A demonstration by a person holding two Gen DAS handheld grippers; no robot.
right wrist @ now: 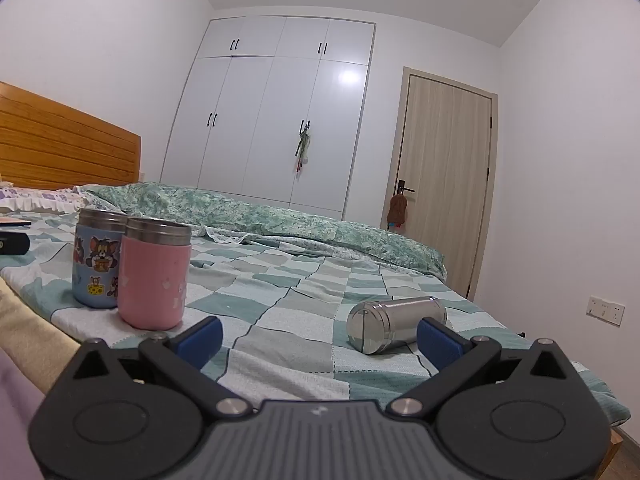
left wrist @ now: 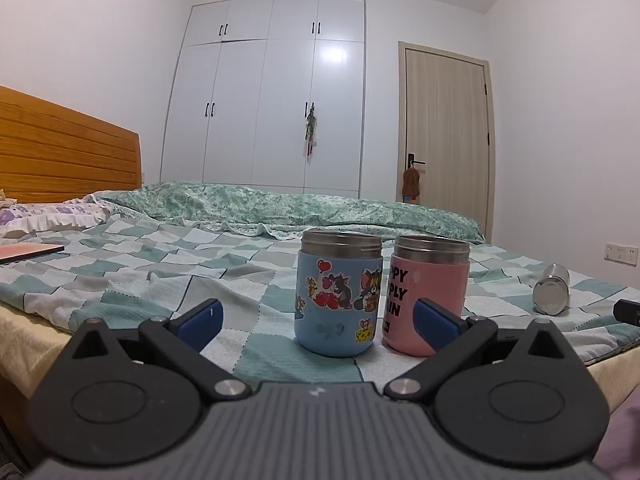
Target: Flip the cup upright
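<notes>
A steel cup [right wrist: 394, 323] lies on its side on the checked bed cover, its closed end toward me; it also shows small at the right of the left wrist view [left wrist: 552, 289]. A blue cartoon cup [left wrist: 338, 296] and a pink cup [left wrist: 426, 296] stand upright side by side, seen also in the right wrist view [right wrist: 96, 260] [right wrist: 154, 274]. My left gripper [left wrist: 318, 326] is open and empty, just in front of the two upright cups. My right gripper [right wrist: 318, 342] is open and empty, its right finger [right wrist: 440, 344] close beside the lying steel cup.
The bed cover [right wrist: 304, 292] is soft and wrinkled, with a rolled green quilt [left wrist: 280, 208] behind. A flat tablet-like object [left wrist: 28, 252] lies at far left. A wooden headboard [left wrist: 60, 148], wardrobe [left wrist: 272, 100] and door [left wrist: 448, 136] stand beyond. The bed edge is near me.
</notes>
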